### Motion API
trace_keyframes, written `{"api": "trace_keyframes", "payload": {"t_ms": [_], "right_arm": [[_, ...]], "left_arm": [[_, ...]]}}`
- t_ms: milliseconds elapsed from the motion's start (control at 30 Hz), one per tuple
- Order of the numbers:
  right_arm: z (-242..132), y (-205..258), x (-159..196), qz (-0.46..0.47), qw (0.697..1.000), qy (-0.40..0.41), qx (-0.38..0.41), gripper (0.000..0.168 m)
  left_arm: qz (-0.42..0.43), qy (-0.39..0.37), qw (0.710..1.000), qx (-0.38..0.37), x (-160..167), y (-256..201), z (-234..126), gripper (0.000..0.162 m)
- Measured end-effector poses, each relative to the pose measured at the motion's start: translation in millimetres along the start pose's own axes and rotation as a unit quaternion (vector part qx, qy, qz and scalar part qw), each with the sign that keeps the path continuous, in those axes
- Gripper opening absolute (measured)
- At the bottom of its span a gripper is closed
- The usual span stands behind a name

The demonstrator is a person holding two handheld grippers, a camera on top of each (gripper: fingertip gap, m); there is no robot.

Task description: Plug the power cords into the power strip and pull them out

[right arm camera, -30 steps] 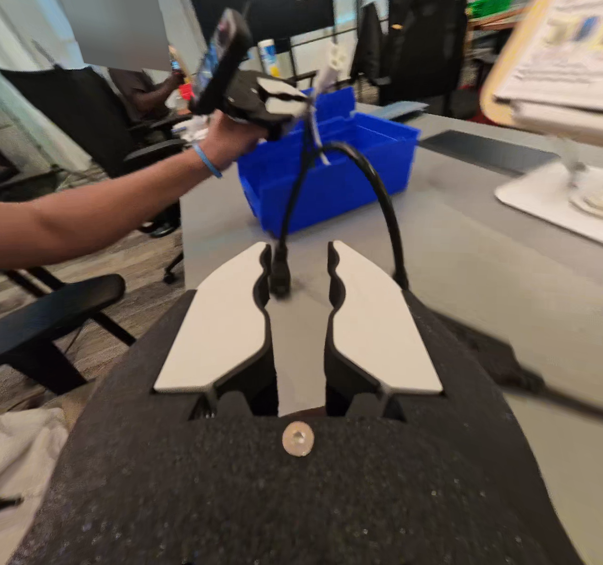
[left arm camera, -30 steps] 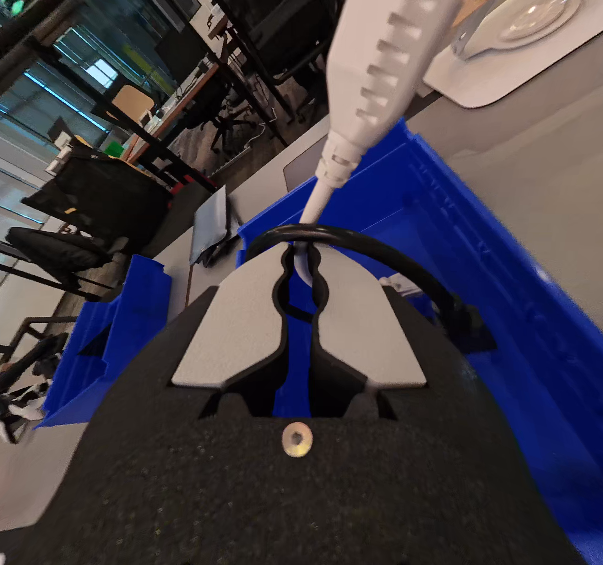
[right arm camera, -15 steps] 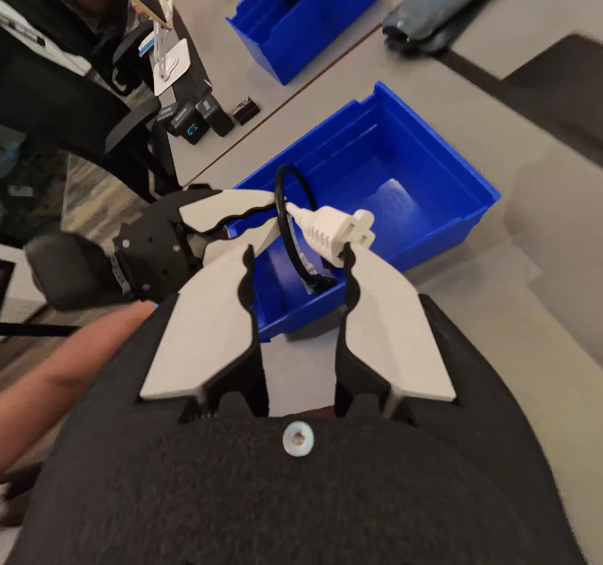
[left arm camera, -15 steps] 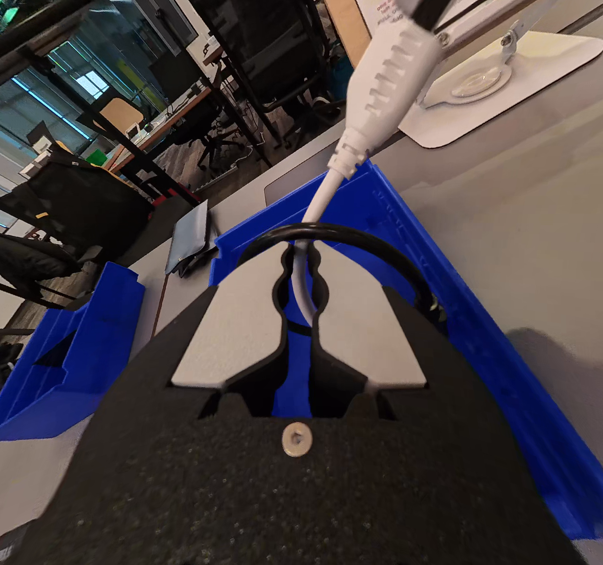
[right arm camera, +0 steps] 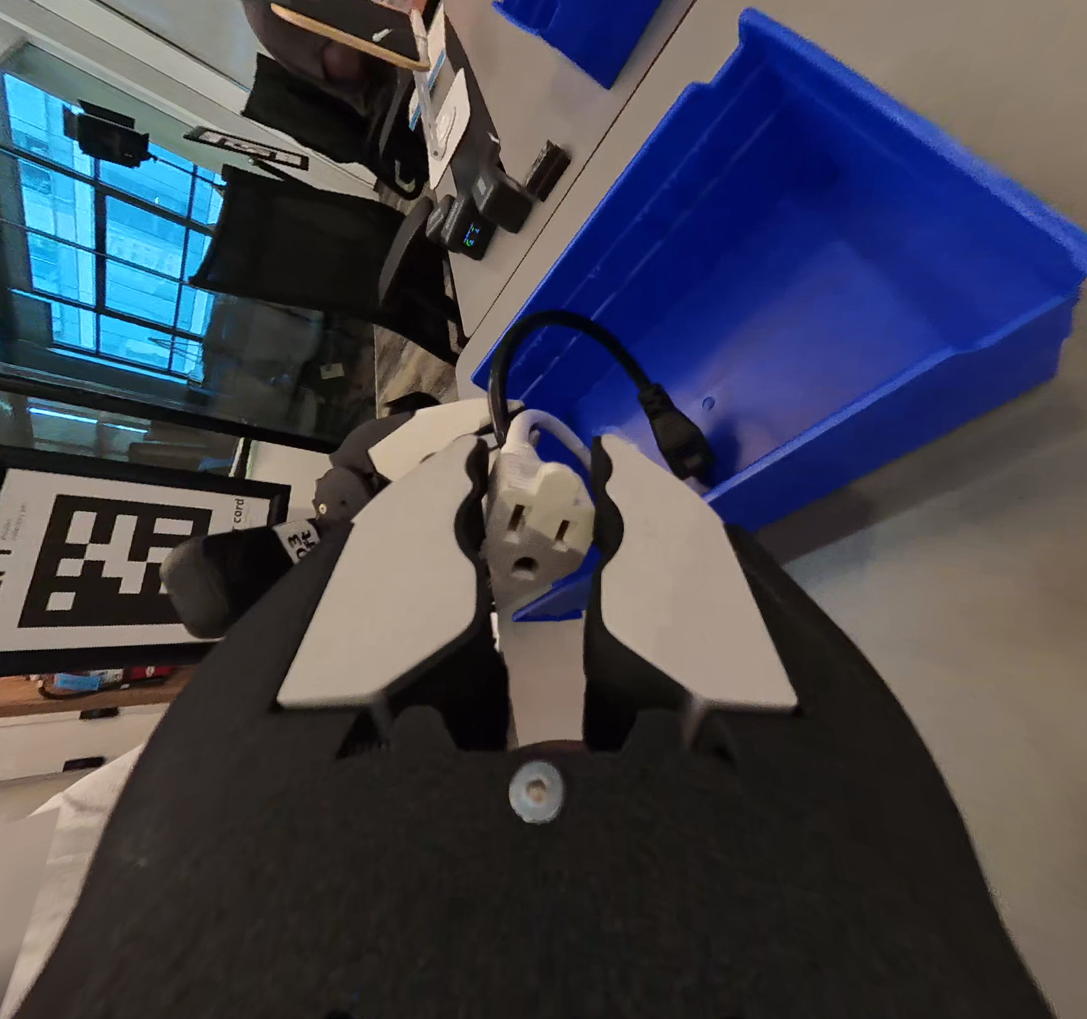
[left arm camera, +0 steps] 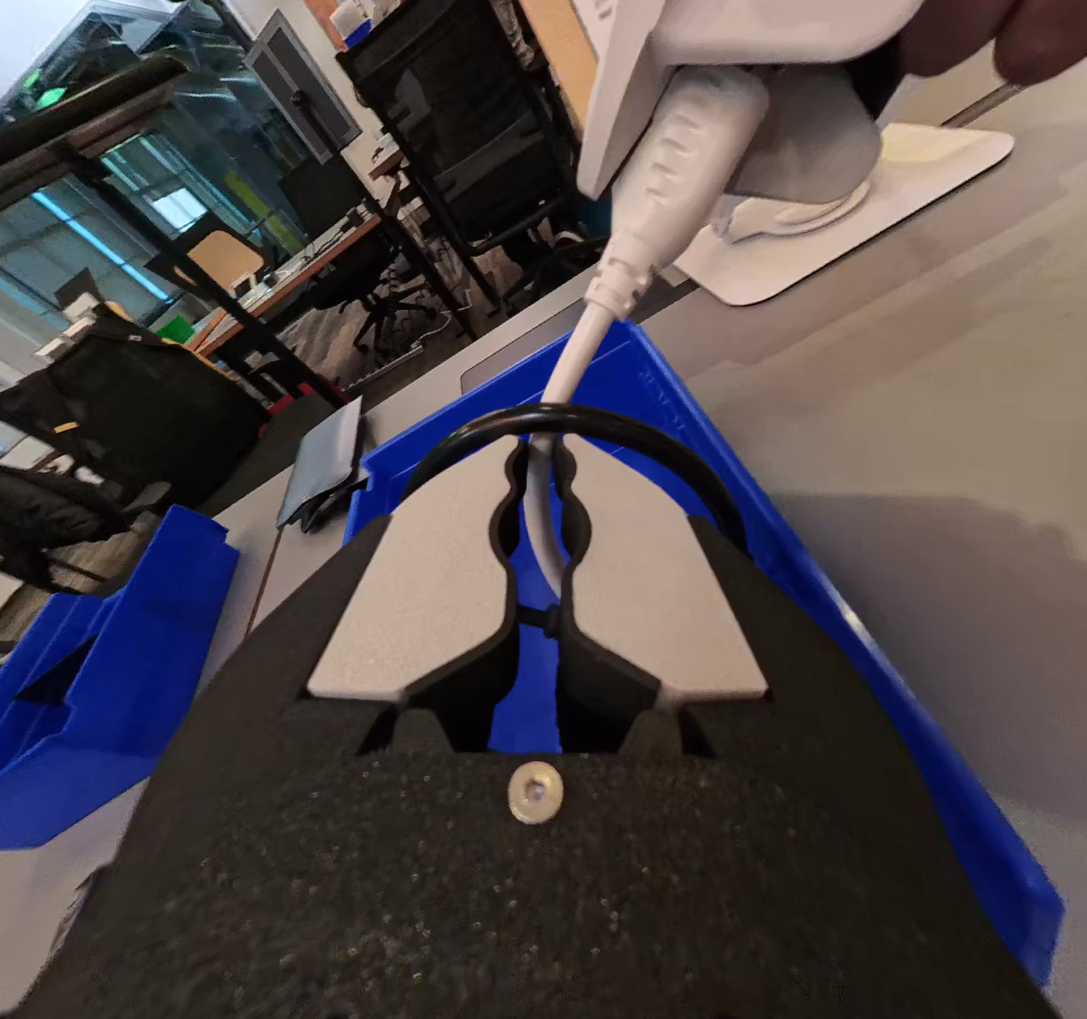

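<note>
Left tool (left arm camera: 540,452): pressed together on the thin white cord (left arm camera: 579,352), which ran up between its fingertips; seen farther off in the right wrist view (right arm camera: 447,432)
White cord: led from the left tool up to a white socket end (right arm camera: 538,511), held above the blue bin (right arm camera: 823,297)
Right tool (right arm camera: 538,461): its fingers stood on either side of the white socket end, touching or nearly touching its sides; whether they pinched it I cannot tell
Black cord (right arm camera: 564,323): arched over the left tool's tips, its black plug (right arm camera: 676,432) hanging down into the blue bin
Blue bin: sat on the grey tabletop (right arm camera: 941,667), just beyond both tools
Second blue bin (left arm camera: 112,679): on the same tabletop, well apart to the side
White flat base (left arm camera: 853,226): lay on the tabletop past the bin
</note>
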State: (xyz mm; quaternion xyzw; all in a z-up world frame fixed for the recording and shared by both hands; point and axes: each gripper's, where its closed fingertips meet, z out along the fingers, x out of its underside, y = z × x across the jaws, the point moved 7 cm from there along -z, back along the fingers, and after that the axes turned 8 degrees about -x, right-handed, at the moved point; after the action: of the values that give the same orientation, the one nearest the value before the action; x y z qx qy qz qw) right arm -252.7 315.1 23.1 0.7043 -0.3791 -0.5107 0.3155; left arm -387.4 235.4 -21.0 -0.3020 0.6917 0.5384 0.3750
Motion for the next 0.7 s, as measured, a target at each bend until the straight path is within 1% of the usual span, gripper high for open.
{"api": "trace_keyframes", "payload": {"t_ms": [67, 100, 167, 200, 267, 333, 367, 433, 500, 533, 600, 633, 700], "right_arm": [[-5.2, 1.9, -0.4, -0.03, 1.0, -0.009, 0.005, 0.032], [-9.4, 4.0, -1.6, -0.051, 0.998, -0.015, 0.02, 0.032], [-20.9, 12.8, -6.0, -0.096, 0.994, -0.033, 0.038, 0.032], [-27.6, 18.9, -8.0, -0.118, 0.991, -0.038, 0.045, 0.032], [-42.8, 32.4, -12.6, -0.159, 0.984, -0.048, 0.066, 0.032], [-58.7, 50.7, -17.2, -0.192, 0.977, -0.063, 0.068, 0.031], [-67.8, 60.1, -19.4, -0.21, 0.972, -0.07, 0.076, 0.031], [-85.4, 79.8, -21.7, -0.242, 0.964, -0.077, 0.084, 0.031], [-99.5, 94.0, -20.2, -0.275, 0.952, -0.072, 0.113, 0.031], [-106.2, 101.1, -19.6, -0.289, 0.946, -0.078, 0.123, 0.031], [-119.5, 114.5, -19.8, -0.312, 0.934, -0.103, 0.138, 0.031], [-122.9, 120.5, -19.5, -0.319, 0.932, -0.116, 0.131, 0.031], [-122.3, 127.3, -17.6, -0.332, 0.927, -0.126, 0.124, 0.031]], "left_arm": [[-0.017, -0.003, 1.0, 0.018, -0.8, -0.9, -0.4, 0.006], [-0.027, -0.001, 0.999, 0.018, -1.8, 1.3, -1.2, 0.004], [-0.045, 0.003, 0.999, 0.027, -2.7, 6.0, -3.2, 0.019], [-0.057, 0.011, 0.998, 0.033, -2.1, 8.4, -4.1, 0.022], [-0.081, 0.02, 0.996, 0.042, 0.4, 13.9, -6.4, 0.023], [-0.097, 0.025, 0.994, 0.046, 3.7, 18.9, -8.2, 0.022], [-0.101, 0.026, 0.993, 0.05, 5.0, 20.2, -8.9, 0.02], [-0.107, 0.026, 0.992, 0.059, 5.9, 20.5, -10.8, 0.023], [-0.11, 0.024, 0.991, 0.071, 3.7, 18.3, -13.6, 0.022], [-0.114, 0.022, 0.989, 0.087, 1.1, 15.0, -15.2, 0.031], [-0.131, 0.017, 0.984, 0.116, -7.4, 7.6, -19.0, 0.032], [-0.144, 0.006, 0.981, 0.13, -14.6, 4.3, -21.9, 0.032], [-0.167, -0.014, 0.971, 0.171, -33.7, -3.1, -26.6, 0.039]]}}
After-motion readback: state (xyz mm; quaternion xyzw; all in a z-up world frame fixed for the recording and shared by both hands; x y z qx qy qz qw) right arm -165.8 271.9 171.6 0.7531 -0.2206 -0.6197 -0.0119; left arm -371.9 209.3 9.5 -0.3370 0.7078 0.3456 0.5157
